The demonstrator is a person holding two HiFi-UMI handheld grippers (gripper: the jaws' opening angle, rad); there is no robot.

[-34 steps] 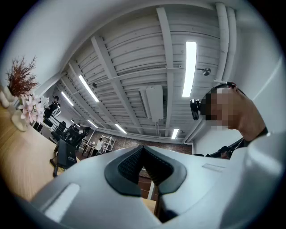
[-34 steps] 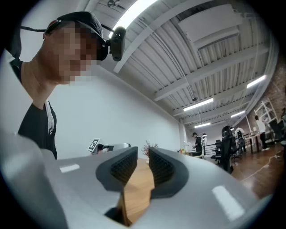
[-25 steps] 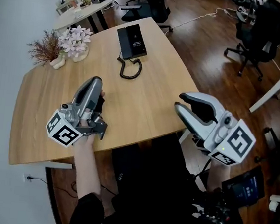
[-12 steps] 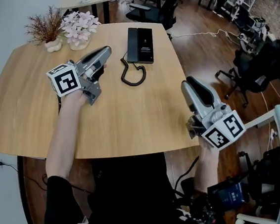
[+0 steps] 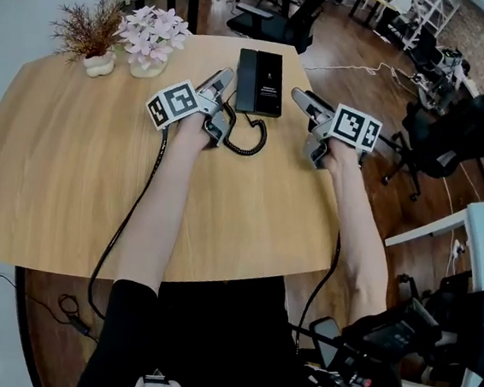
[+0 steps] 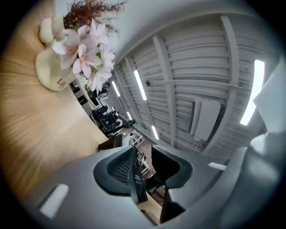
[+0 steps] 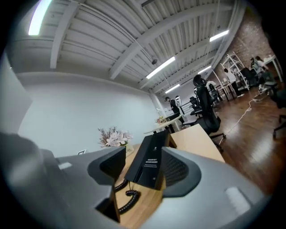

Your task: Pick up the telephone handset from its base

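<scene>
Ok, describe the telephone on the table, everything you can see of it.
The telephone is a slim black rectangle, matt plastic by the look, with small pale print on top. It lies flat on the wooden table near the far edge, the handset apparently seated along its left side. A black coiled cord runs from its near end and loops on the tabletop. The left gripper and right gripper flank it, jaws just opening, neither gripping it.
</scene>
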